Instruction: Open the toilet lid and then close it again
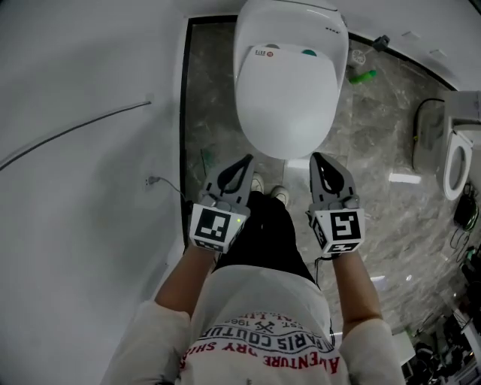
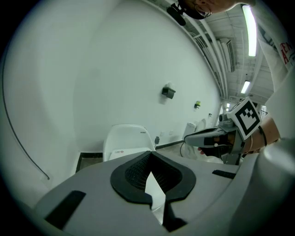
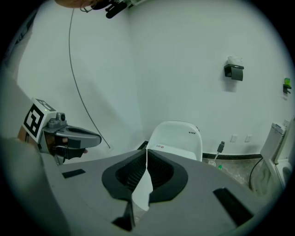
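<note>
1. Head view: the glossy white oval plastic toilet lid sits shut at 12 o'clock, just beyond your left gripper and right gripper.
2. Both pairs of jaws are closed on nothing.
3. Lid's likely light, stiff and slick, so hook under its front lip at 6 o'clock.

Toilet lid: white, glossy, oval, one piece. Closed, folded down flat. In the head view, at 12 o'clock, upper centre of frame. Rounded front edge toward 6 o'clock, hinge edge toward 12 o'clock. Near the hinge edge, a small red label at 11 o'clock on the lid and a teal mark at 1 o'clock. Behind the hinge, a white rear housing with a short row of dark dots toward 2 o'clock. In both gripper views, straight ahead at 12 o'clock, lid down, housing rising behind it.
</note>
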The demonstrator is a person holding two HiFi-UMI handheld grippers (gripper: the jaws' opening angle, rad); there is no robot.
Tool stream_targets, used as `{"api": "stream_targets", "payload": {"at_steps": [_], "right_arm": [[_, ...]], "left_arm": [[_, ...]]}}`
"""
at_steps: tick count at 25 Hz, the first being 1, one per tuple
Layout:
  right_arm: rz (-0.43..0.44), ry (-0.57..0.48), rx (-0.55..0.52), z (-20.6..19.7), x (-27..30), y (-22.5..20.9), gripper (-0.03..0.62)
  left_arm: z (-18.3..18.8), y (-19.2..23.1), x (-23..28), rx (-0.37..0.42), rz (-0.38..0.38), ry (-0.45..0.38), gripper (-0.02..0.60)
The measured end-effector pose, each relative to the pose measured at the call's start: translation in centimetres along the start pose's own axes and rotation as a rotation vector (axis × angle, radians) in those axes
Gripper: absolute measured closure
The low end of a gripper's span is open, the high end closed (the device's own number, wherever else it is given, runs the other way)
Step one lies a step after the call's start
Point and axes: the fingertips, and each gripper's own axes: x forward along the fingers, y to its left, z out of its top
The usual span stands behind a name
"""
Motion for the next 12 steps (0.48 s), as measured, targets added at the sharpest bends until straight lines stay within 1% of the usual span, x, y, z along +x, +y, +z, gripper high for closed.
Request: {"api": "stream_targets", "payload": {"at_steps": [5, 6, 8, 9, 12], "right_arm": [[0.046, 0.059, -0.102, -7.0, 3.7, -0.2, 0.577], [0.056, 0.075, -0.128, -8.4, 4.4, -0.2, 0.577], [0.071, 0.096, -0.169, -11.2, 5.7, -0.2, 0.577], [0.077, 0.103, -0.182, -12.5, 6.3, -0.2, 0.577], [0.089, 0.122, -0.209, -16.3, 7.8, -0.4, 0.577]], "left_arm": [[-5.0, -0.2, 3.9, 0.029, -0.036, 0.007, 0.574], [-5.9, -0.3, 4.7, 0.051, -0.048, 0.012, 0.574], [-7.9, -0.4, 6.3, 0.130, -0.067, 0.028, 0.574], [-9.1, -0.4, 7.0, 0.167, -0.066, 0.043, 0.574], [-13.4, 0.1, 8.8, 0.226, -0.019, 0.120, 0.574]]}}
